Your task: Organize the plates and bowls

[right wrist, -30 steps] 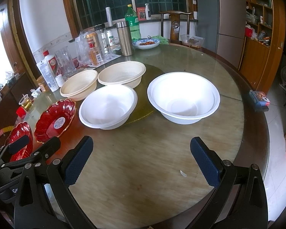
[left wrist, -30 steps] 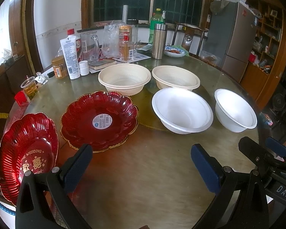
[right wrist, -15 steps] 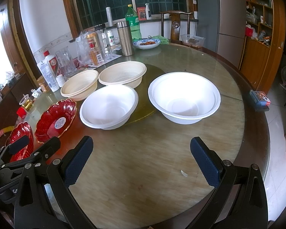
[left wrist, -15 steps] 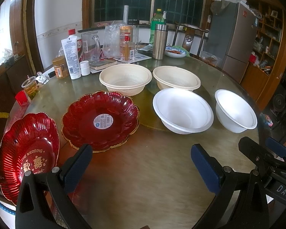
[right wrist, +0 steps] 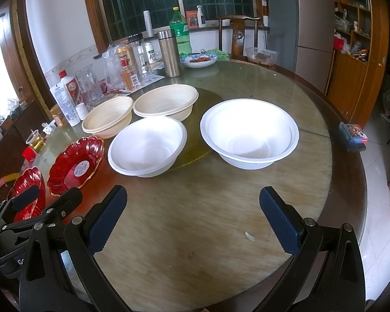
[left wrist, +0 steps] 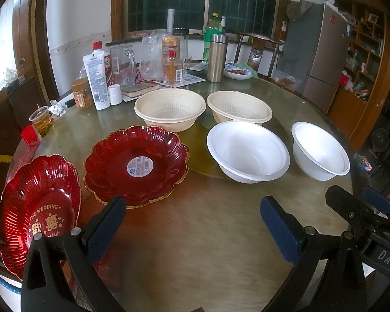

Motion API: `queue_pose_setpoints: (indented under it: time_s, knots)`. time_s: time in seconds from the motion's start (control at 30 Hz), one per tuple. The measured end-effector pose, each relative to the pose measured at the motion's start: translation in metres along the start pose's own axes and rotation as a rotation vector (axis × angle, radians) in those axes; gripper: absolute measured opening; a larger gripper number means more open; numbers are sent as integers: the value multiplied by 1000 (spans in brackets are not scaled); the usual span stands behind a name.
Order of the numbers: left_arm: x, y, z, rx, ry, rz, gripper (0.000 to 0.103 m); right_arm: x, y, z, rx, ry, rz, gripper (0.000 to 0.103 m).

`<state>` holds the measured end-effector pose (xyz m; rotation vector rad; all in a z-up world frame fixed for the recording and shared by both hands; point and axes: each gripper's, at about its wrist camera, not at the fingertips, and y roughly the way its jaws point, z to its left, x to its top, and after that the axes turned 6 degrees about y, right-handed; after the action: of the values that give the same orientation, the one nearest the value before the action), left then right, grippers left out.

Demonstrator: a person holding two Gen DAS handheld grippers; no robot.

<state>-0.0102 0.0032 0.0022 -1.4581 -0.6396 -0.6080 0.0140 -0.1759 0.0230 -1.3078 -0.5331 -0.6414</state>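
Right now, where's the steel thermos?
In both views the steel thermos stands upright at the table's far side, in front of the green bottle, left of the blue-rimmed dish.

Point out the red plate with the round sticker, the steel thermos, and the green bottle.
Red plate with sticker (left wrist: 111,171), left wrist view, inner wall.
Steel thermos (right wrist: 170,57), right wrist view, body.
Green bottle (right wrist: 180,35), right wrist view, label area.

Looks like a home dining room: round glass-topped table (right wrist: 312,119) crowded along its far edge with a thermos (right wrist: 169,53), green soda bottle (right wrist: 179,35) and jars, grey fridge (left wrist: 322,57) and cluttered wooden shelving (left wrist: 364,52) by the right wall, carved wooden chair (right wrist: 238,36) under barred windows (left wrist: 197,2).
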Motion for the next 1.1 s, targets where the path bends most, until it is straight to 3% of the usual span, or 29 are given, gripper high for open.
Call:
queue_pose_setpoints:
  time_s: [0.73,0.8,0.93,1.03,1.1]
  knots:
    - [-1,-3,-3,-3,11,0,102,0,-7,-6,12,14,-14,103]
    - [-2,-19,4,-17,21,-25,102,-1,-12,-6,92,35,-15,103]
    - [-10,-70,39,-113,57,-138,102,-4,-13,11,286,53,47,103]
    - [-17,-101,87,-60,26,-203,102,-10,5,39,456,53,162,103]
    - [-23,-112,131,12,-51,-218,102,-16,18,64,557,44,234,103]
